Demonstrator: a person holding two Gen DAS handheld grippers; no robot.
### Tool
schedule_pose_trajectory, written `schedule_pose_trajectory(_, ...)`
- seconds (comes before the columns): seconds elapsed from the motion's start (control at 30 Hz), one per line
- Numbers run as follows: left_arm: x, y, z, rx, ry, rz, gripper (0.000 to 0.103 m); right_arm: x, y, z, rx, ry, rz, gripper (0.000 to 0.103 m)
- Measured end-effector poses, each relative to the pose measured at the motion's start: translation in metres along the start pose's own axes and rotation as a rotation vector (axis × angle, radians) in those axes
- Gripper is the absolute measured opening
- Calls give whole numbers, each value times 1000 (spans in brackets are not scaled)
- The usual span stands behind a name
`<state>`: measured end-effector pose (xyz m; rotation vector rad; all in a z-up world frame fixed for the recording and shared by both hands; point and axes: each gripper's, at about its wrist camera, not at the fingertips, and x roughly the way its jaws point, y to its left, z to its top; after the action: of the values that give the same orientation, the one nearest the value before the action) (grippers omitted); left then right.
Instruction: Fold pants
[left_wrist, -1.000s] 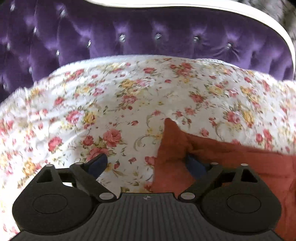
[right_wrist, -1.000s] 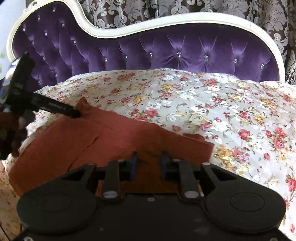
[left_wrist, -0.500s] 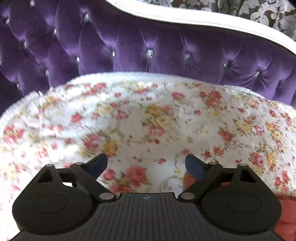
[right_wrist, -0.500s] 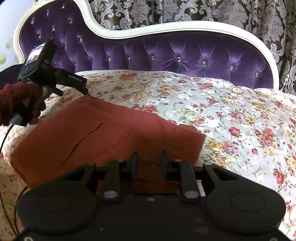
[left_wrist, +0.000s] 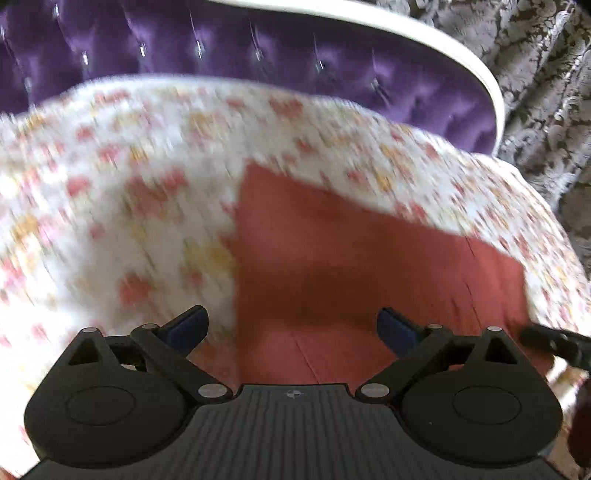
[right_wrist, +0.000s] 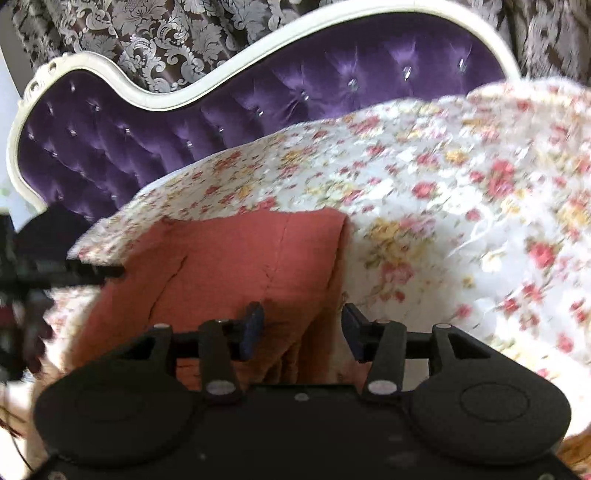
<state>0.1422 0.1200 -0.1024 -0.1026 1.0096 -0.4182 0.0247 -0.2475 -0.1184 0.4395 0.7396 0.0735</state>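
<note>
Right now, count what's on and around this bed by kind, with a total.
Red-brown folded pants: 1
Floral bedspread: 1
Purple tufted headboard: 1
Patterned curtain: 1
Grippers: 2, left gripper, right gripper
Total: 6

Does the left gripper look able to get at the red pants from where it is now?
Probably yes. The left gripper hangs over the pants with its jaws opening and nothing between them; the cloth lies bare on the floral bedspread.
</note>
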Motion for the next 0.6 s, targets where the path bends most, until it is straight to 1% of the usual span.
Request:
schedule_pose_trajectory(0.03,3,-2,-6,2,-3,-7,103,2,-1,0,13,11,16,51)
schedule_pose_trajectory(0.07,2,-4,-8,20,-18,-2,103,3,-2,0,23,13,24,52)
schedule_pose_trajectory(0.13,3,-10,-9,47,-19,15,103,4,-1,-2,30,21,29,54)
schedule_pose_trajectory(0.17,5,-11,-7,51,-18,10,103,5,-1,-3,32,26,27,55)
schedule_pose_trajectory(0.23,10,-10,-3,43,-16,1,103,7,-1,-3,45,29,31,58)
schedule_pose_trajectory(0.4,13,-13,1,42,-11,-5,103,13,0,2,60,24,23,60)
schedule_pose_trajectory(0.5,13,-15,-1,43,-11,-4,103,13,1,-1,69,8,19,61)
schedule_pose_trajectory(0.57,14,-14,0,35,-13,-19,103,13,2,-5,63,-9,20,65)
schedule_pose_trajectory(0.6,15,-13,1,26,-15,-32,102,15,2,-6,61,-17,24,70)
